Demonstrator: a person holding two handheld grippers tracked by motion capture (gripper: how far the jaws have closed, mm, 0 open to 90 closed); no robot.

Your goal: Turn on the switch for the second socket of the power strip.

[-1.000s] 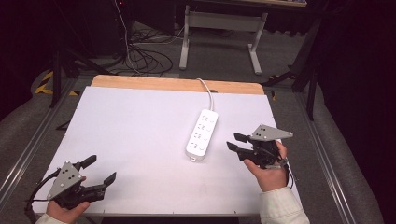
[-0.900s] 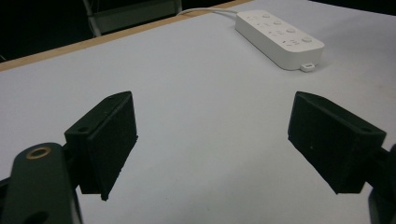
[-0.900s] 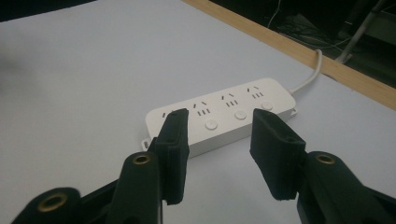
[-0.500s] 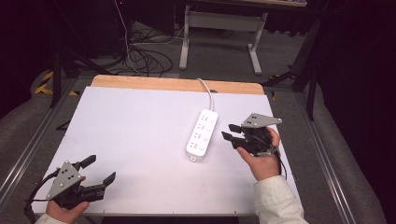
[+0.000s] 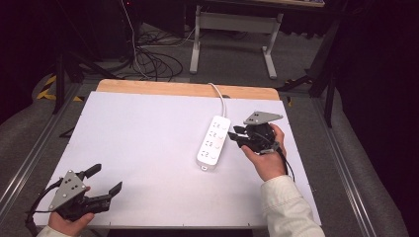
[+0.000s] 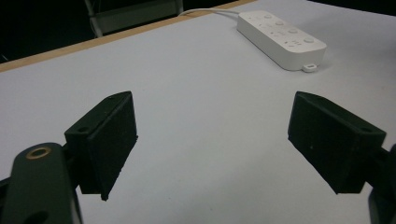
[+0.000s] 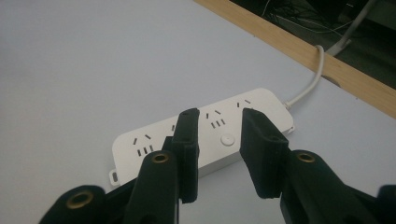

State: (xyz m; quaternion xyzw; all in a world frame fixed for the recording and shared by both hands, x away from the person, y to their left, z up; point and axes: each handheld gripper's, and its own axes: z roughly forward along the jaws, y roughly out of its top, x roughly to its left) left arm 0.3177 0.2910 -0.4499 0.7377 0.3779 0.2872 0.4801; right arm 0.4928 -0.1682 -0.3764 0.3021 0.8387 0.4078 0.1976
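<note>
On the desk (image 5: 148, 138), right of centre, lies 1 white power strip (image 5: 213, 141), lengthwise toward the far edge, its white cord (image 5: 218, 99) running off over the wooden rim. The right tongs (image 5: 237, 137) sit just beside the strip's right long side, aimed at it; in the right gripper view the jaws stand partly apart with a narrow gap, nothing between them, and a round button (image 7: 227, 139) on the strip shows through that gap. The left tongs (image 5: 105, 179) rest at the near left corner, well apart from the strip, jaws wide apart and holding nothing.

Judgement: the step in hand is the right tongs' approach to the strip. To do it well, keep the tongs square to the strip's long side and come in low and slowly. If a grasp is intended, the present gap looks too narrow for the body and should widen first. If the button is the aim, 1 jaw tip should press straight down, lest the strip slide.

Count: 1 power strip, 1 cord, 2 tongs. Button and socket totals cannot be settled.
</note>
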